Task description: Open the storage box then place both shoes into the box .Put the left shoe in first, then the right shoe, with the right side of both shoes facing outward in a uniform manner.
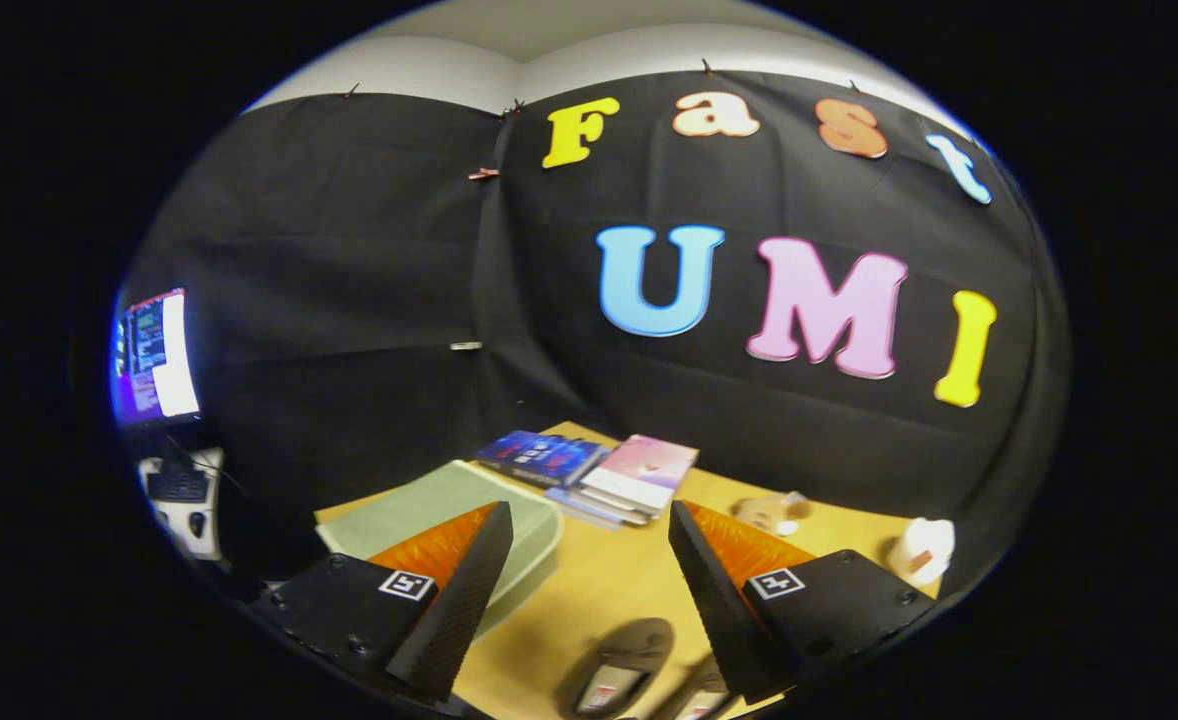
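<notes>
Hovering over the tabletop (609, 580) with the fingers (589, 590) spread wide and empty, nothing yet begun.

Both shoes (621, 668) lie side by side on the near part of the tabletop, just between and below the fingertips, soles dark and insoles showing. The storage box (449, 505) (pale green, its lid apparently still closed) sits at the left edge, partly behind the left finger. A stack of books (589, 470) rests by the far edge, and small white items (921, 548) near the right corner. By my judgement every step remains: opening the box, then left shoe, then right.
</notes>
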{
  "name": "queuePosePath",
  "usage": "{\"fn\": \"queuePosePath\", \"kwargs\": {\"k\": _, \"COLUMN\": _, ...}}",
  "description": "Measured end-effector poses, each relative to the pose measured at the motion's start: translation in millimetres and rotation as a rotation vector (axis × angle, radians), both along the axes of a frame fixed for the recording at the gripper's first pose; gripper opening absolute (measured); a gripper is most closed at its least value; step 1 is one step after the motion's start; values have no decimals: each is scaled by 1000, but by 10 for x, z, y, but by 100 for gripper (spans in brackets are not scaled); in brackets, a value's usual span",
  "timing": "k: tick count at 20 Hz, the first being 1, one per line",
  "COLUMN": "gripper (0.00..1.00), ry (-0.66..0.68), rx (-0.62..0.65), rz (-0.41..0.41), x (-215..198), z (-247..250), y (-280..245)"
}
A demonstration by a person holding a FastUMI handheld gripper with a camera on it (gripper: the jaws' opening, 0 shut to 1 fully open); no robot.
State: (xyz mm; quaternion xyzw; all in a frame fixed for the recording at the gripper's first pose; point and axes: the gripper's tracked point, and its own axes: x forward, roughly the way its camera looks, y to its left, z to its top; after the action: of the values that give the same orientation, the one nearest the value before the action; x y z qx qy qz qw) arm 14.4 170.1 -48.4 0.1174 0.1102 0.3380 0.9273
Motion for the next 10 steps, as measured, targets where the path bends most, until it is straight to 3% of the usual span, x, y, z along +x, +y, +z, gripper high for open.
{"fn": "queuePosePath", "kwargs": {"k": 3, "gripper": 98, "ry": 130, "rx": 149, "rz": 179, "x": -126, "z": -50, "y": 358}}
{"fn": "queuePosePath", "kwargs": {"k": 10, "gripper": 98, "ry": 518, "rx": 407, "rz": 384, "x": -63, "z": -523, "y": 720}}
